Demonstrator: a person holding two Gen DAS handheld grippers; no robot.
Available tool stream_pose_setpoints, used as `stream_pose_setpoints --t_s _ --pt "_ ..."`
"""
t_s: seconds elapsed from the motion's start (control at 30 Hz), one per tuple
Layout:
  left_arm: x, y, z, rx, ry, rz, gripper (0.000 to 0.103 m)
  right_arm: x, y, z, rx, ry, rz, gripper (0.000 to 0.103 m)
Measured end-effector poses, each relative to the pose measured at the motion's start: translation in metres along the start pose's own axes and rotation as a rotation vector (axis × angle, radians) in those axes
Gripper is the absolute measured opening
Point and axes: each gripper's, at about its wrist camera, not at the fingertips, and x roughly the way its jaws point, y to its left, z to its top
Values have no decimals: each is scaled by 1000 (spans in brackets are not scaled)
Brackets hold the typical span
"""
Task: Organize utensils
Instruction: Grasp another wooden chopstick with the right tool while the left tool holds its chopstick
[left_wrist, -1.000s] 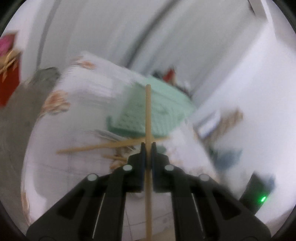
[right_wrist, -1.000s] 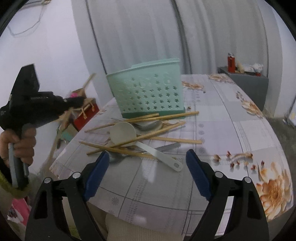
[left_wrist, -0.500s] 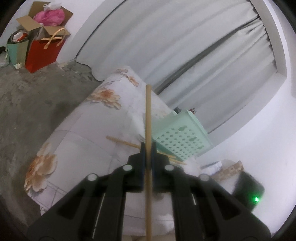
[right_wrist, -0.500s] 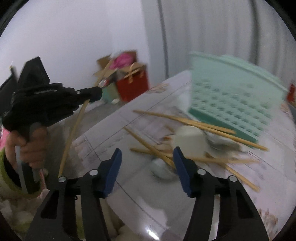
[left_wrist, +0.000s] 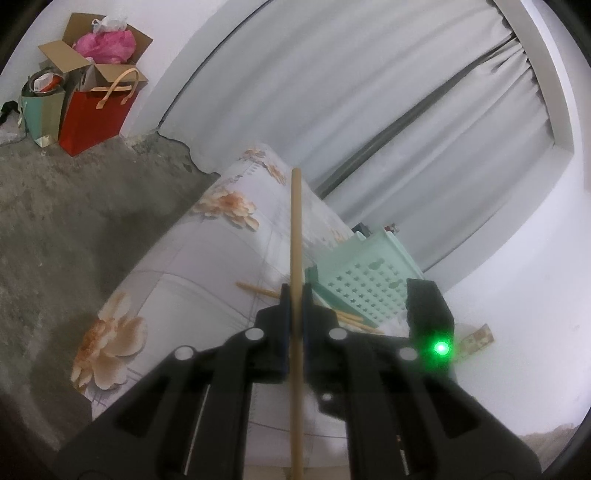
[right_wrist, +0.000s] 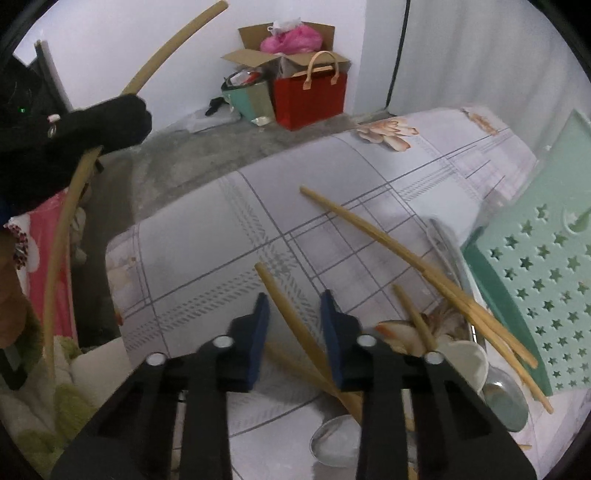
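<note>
Chopsticks, long bamboo: one (left_wrist: 296, 236) clamped upright in left gripper (left_wrist: 293, 295), off-table for binning; right gripper (right_wrist: 291, 314) jaws just closing around another (right_wrist: 291, 317), not pinching yet, beside mint perforated basket (right_wrist: 546, 295).

Right gripper (right_wrist: 293, 306) lowered toward the table (right_wrist: 207, 236); its jaws have just been closing around 1 chopstick (right_wrist: 291, 317) among the scattered utensils, pads not yet touching.

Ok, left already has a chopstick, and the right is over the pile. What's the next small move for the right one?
Probably finish closing. The right gripper has just been closing, and a chopstick on the table lies between its blue pads, which do not yet press it. Once they pinch, lift it clear of the pile. The left gripper is shut on its own chopstick.
</note>
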Motion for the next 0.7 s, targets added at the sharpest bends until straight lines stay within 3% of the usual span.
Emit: stream_pose_setpoints --t_s 0.13,0.33,0.7 --pt "-5 -3 -1 2 -8 2 4 -7 -4 3 -2 -21 -25 7" --pt "-11 -11 2 33 -36 2 4 -41 -9 3 9 -130 -74 7" --pt "-15 -29 2 85 -70 -8 4 -185 -59 -10 194 -497 -168 7"
